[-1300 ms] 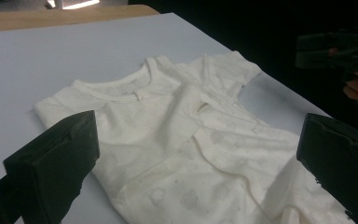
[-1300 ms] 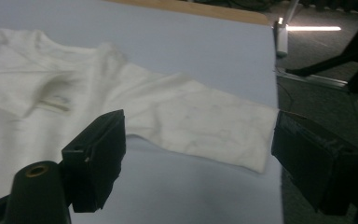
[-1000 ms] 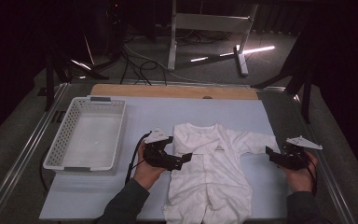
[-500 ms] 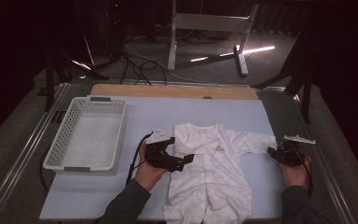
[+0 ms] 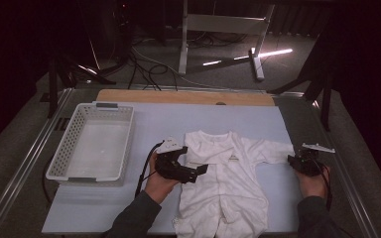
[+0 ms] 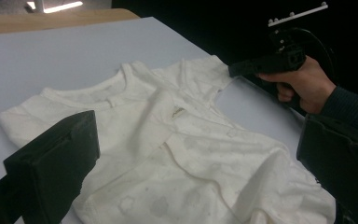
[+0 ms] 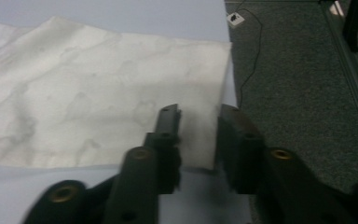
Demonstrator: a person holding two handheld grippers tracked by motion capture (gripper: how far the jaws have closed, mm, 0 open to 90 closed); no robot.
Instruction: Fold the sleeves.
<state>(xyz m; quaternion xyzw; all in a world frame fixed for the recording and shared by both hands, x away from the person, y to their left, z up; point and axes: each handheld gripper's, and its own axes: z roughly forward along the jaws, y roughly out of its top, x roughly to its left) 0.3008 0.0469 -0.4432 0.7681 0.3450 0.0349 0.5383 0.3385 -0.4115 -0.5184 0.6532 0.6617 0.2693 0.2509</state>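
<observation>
Nearest the person, the white baby garment [image 5: 225, 186] lies flat on the pale table mat [image 5: 104, 208], its legs toward the front edge and its neck toward the far side. The left gripper [image 5: 201, 171] rests over the garment's left flank, just below the sleeve, held in the left hand [image 5: 158, 181]. In the left gripper view its two black jaws stand wide apart with the cloth [image 6: 182, 154] spread between and under them, pressing on nothing, so this gripper is released.

At the mat's right edge the right gripper [image 5: 291, 161], in the right hand [image 5: 311, 181], points at the cuff of the outstretched right sleeve [image 5: 273, 151]. Its jaws have just been closing. In the right gripper view the end of the sleeve [image 7: 200, 126] sits in the narrow gap between them, with the right gripper [image 7: 198, 116] low on the mat; a sliver of space shows beside the cloth, so the pads do not yet pinch it. That view also shows the dark floor and a thin cable beyond the mat's edge. The left gripper view shows the right gripper [image 6: 235, 70] from the side, its tip touching the cuff.

Farther off on the left, a white slatted basket [image 5: 62, 158] stands well apart from the garment. Beyond the mat runs a wooden board [image 5: 178, 96].
</observation>
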